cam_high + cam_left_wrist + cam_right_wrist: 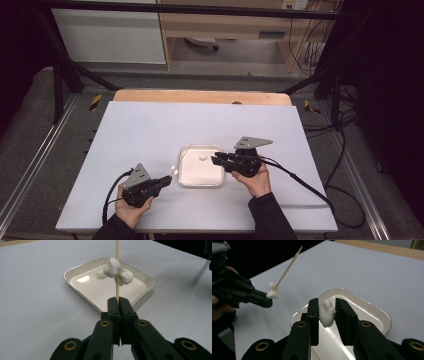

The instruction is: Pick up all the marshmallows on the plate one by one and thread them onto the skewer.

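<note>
The left gripper [117, 301], at seven o'clock of the tray [186, 181], clamps the skewer [117, 267] steady while the right gripper [326, 312] pinches a marshmallow [326, 313] for threading.

We see a pale table top [150, 130] on a wooden board [200, 96], set over grey floor [30, 150]. Behind it stand a white cabinet [107, 35] and a wooden desk [225, 25], with black cables [315, 50] hanging nearby.
</note>
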`<state>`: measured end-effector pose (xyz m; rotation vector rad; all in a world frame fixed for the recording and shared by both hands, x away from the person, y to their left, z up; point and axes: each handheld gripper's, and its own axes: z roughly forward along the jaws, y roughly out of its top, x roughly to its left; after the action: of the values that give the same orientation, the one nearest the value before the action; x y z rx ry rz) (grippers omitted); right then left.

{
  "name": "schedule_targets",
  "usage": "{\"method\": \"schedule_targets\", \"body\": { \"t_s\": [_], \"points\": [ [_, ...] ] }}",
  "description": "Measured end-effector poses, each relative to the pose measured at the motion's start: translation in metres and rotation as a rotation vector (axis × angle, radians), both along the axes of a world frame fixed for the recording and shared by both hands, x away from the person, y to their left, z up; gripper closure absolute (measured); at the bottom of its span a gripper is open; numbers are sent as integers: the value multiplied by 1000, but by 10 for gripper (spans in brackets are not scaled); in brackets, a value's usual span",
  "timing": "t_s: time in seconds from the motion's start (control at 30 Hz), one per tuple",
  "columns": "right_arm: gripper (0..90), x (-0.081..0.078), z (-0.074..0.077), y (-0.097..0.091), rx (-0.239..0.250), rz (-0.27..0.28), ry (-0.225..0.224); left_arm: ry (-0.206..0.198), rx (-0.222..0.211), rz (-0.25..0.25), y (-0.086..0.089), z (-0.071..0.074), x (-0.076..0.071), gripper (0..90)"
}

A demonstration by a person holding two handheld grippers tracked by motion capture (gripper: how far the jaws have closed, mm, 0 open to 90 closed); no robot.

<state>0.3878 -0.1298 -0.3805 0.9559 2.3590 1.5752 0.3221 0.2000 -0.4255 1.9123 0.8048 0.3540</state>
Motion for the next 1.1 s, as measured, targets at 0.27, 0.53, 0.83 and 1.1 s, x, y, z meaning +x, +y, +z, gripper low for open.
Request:
{"method": "schedule_targets", "body": {
  "t_s": [0.27, 0.53, 0.83, 1.1],
  "points": [
    [748, 5, 22, -8, 119, -10, -6, 0, 3, -11, -2, 0, -1, 888],
    [750, 12, 35, 1, 196, -1, 3, -2, 5, -15, -3, 0, -1, 889],
    [753, 22, 42, 13, 232, 12, 26, -5, 8, -22, -4, 0, -1, 889],
    [753, 27, 36, 26, 232, 44, 56, -12, 11, -34, -5, 0, -2, 889]
  ]
}}
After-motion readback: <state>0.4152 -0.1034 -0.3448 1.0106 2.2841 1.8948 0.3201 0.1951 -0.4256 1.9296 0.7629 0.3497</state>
